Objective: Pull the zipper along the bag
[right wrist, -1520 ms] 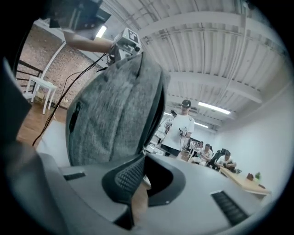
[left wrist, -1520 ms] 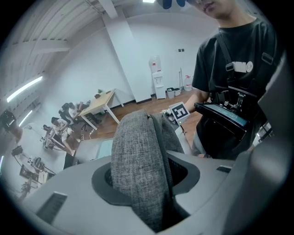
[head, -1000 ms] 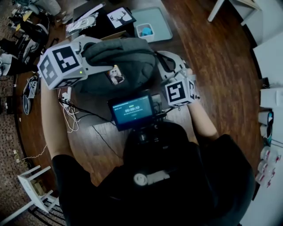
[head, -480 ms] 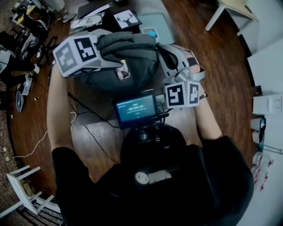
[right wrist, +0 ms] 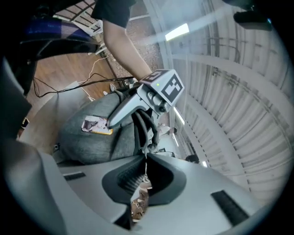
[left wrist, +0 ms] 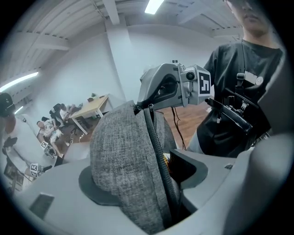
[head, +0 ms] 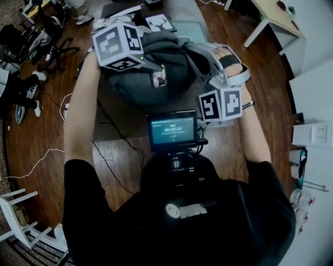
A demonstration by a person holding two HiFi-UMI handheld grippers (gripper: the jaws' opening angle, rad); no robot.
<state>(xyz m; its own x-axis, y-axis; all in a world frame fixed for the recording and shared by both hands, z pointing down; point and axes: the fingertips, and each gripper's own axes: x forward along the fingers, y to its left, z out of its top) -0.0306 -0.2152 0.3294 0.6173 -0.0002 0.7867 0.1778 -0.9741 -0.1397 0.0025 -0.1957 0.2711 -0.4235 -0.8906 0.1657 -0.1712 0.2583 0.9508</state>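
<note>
A grey fabric bag [head: 140,85] with a small picture label [head: 158,79] sits between both grippers. My left gripper [head: 153,65] grips one end; its jaws have just been opening, and in the left gripper view [left wrist: 138,176] the bag [left wrist: 119,151] fills the gap, bulging against both pads. The dark zipper [left wrist: 154,137] runs along the top of the bag towards my right gripper [left wrist: 138,109]. In the right gripper view my right gripper [right wrist: 146,159] is shut on the thin zipper pull [right wrist: 146,153] at the bag's [right wrist: 87,137] other end.
A small screen [head: 171,130] hangs at the person's chest. Cables [head: 112,143] trail over the wooden floor [head: 265,78]. A deer picture [head: 158,22] lies beyond the bag. A white table [head: 276,13] stands far right, chairs [head: 47,31] far left. People sit in the distance [left wrist: 50,128].
Both grippers and the bag have shifted up the picture, away from the person. The right gripper rose and rolled while keeping the pull. The left gripper's cube moved right.
</note>
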